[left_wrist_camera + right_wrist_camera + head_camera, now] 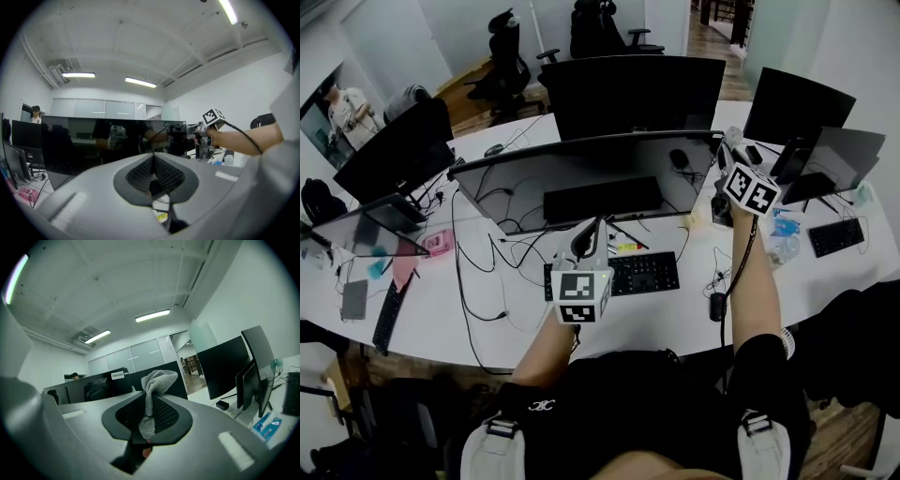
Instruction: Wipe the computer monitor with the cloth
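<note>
The right claw point(150, 404) is clenched on the cloth point(158, 379), near the right end of the monitor point(581, 178) on the table point(469, 323); the cloth looks light, soft, limp, best pinched at its bunch; the left claw point(153, 168) is clenched, empty.

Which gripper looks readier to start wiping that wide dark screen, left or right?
Right. The right gripper is shut on the grey cloth and is held up at the monitor's right edge. The left gripper is shut on nothing and sits lower, near the keyboard.
</note>
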Tool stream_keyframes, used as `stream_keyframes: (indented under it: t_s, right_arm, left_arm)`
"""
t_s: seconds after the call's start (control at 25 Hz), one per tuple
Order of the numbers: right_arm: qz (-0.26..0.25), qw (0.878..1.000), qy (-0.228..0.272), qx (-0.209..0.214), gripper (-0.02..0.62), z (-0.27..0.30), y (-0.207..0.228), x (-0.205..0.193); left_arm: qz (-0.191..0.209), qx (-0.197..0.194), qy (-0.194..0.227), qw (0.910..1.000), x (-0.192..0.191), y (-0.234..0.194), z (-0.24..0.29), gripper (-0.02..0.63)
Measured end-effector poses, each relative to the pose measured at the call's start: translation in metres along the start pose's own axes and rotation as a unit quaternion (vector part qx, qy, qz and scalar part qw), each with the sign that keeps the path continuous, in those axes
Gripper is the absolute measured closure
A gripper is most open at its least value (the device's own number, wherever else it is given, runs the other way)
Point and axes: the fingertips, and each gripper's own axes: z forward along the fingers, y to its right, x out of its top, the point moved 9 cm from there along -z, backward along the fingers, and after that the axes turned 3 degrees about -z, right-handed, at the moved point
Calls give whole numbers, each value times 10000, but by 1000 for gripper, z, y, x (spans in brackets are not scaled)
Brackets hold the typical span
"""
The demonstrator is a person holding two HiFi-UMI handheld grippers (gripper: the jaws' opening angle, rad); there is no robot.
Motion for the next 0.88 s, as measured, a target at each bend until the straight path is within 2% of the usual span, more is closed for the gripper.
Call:
stream_keyframes:
  t_s: [0.4,0.88]
  right_arm:
    - [173,9988,-456,13,563,0,10,-47]
    - [596,9937,-923,199,563,1,19,-123]
  left_arm:
    - [-132,-10,-132,9998,-12,-3,1,555]
    - [-84,-42,-494,9987,-33,-5,13,555]
